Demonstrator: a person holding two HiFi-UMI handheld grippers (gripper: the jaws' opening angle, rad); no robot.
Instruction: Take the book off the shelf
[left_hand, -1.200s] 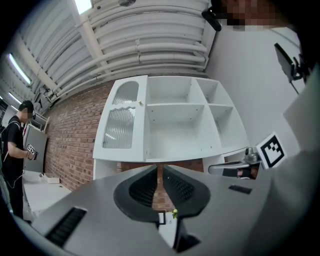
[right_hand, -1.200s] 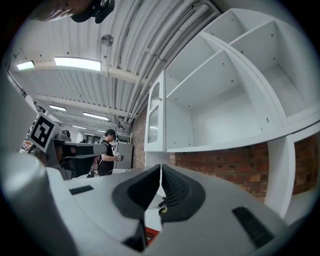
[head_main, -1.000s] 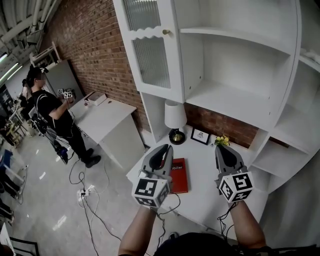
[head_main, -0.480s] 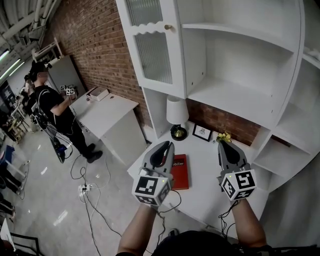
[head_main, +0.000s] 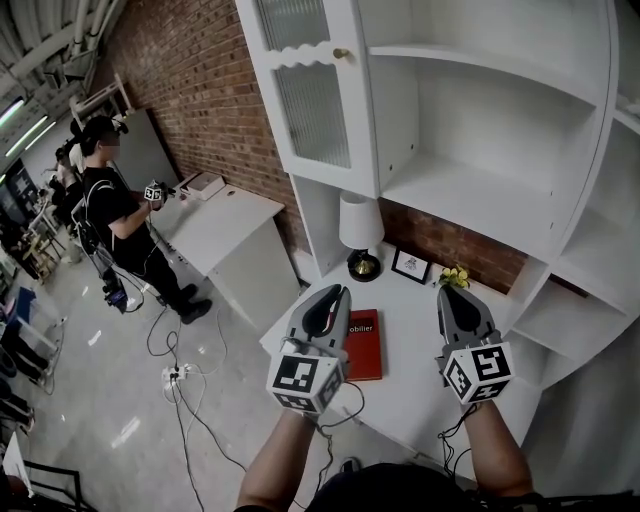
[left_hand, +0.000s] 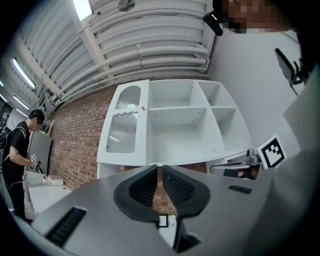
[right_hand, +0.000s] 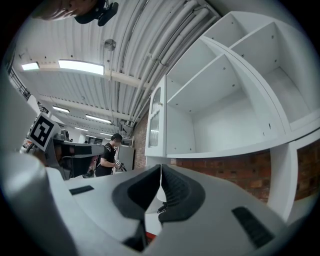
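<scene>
Head view, red book (head_main: 363, 343) lying flat on the white desktop (head_main: 405, 330) near its front left edge, below the bare white shelves (head_main: 470, 200), left gripper (head_main: 341, 292) over the book's left edge, right gripper (head_main: 447, 292) apart to its right, both pairs of jaws together, nothing clamped.

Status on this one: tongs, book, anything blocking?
Left tongs and right tongs shut, empty. Red book flat on desk, not gripped. Lamp and frame stand behind it, apart.
</scene>
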